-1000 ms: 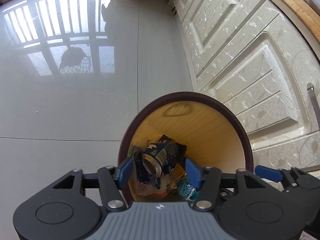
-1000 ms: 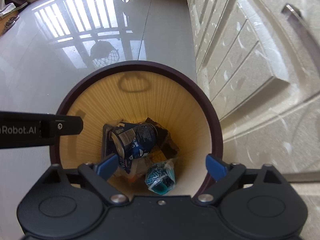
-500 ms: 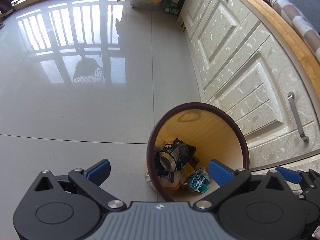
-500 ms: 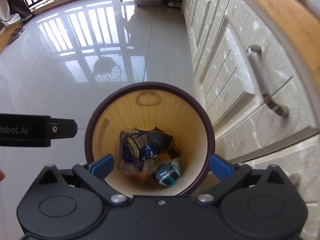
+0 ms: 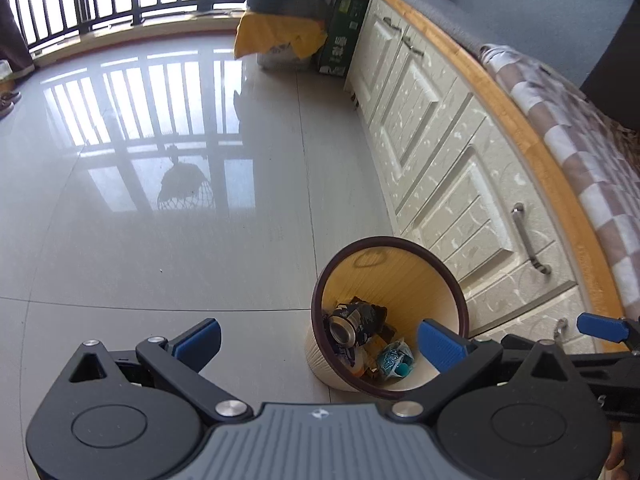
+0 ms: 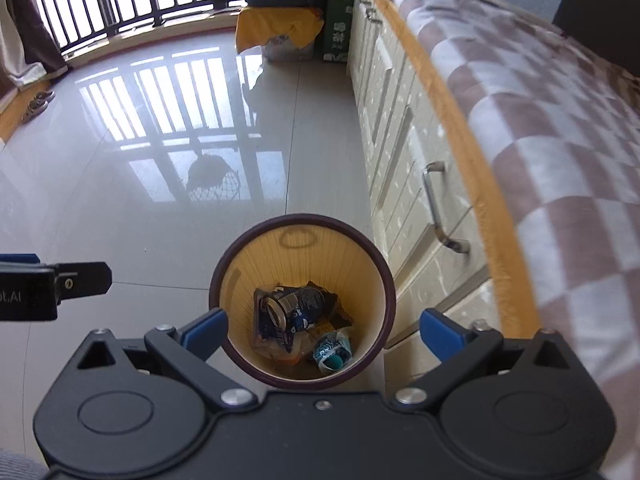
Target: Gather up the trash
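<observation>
Both grippers hang above the bin (image 6: 302, 300) with jaws spread wide and empty — the left gripper (image 5: 316, 344) off at its nine o'clock side, the right gripper (image 6: 322, 330) straight over the mouth. Down at the bottom lies the trash: a dented can (image 6: 294, 306) at center, a crinkled teal wrapper (image 6: 332, 352) at five o'clock. Light stuff, I'd say — the can thin-walled and slick, best pinched across its body, the wrapper soft enough to grab anywhere.

We see a glossy tiled floor (image 6: 120, 200), a wood-grained bin (image 6: 302, 252) with a shiny metal can (image 6: 294, 306), and matt plastic grippers at six o'clock.
</observation>
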### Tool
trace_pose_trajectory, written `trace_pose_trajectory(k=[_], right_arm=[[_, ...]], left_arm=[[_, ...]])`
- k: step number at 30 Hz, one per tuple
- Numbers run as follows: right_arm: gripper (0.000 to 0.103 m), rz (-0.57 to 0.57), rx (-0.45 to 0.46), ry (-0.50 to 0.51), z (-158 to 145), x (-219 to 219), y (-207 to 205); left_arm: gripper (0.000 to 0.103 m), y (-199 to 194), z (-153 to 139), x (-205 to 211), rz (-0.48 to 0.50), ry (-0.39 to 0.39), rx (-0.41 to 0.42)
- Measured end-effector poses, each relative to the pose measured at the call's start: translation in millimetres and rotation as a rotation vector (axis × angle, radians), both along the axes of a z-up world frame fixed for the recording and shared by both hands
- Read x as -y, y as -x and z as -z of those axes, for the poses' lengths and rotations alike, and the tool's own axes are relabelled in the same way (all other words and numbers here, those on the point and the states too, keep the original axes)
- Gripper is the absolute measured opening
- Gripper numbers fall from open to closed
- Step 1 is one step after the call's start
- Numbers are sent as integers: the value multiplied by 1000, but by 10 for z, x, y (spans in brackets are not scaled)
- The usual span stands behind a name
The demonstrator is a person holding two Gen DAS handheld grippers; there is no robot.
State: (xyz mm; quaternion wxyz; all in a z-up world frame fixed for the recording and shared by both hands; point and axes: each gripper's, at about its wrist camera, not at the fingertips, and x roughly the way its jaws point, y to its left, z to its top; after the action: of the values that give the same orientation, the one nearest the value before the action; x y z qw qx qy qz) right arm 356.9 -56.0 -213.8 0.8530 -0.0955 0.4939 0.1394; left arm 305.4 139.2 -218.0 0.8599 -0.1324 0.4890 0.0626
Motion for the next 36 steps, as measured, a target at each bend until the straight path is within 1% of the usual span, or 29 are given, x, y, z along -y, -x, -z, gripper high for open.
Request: trace_pose_trajectory(k=[6,13,19,24,29,36], right_arm=[[103,45,43,-64,-524,208,321],[103,74,117,-68,-1005,442,754],[103,86,180,-76,-1373,573,1105],[103,85,214,-70,-1551,666,1373],[103,99,258,-71,-1667,746,1593],[103,116,291,-77,-1805,872,1818]], left_arm=[[103,331,-439,116,46,-28,59],[103,695,-910,223,54,-40,126],[103,1006,-1203,310,62,-54,171],[103,1238,-1358,352,57,-56,192],[103,1419,-1442,428,58,-67,197],[103,1661,-1554,584,78,-118,227]])
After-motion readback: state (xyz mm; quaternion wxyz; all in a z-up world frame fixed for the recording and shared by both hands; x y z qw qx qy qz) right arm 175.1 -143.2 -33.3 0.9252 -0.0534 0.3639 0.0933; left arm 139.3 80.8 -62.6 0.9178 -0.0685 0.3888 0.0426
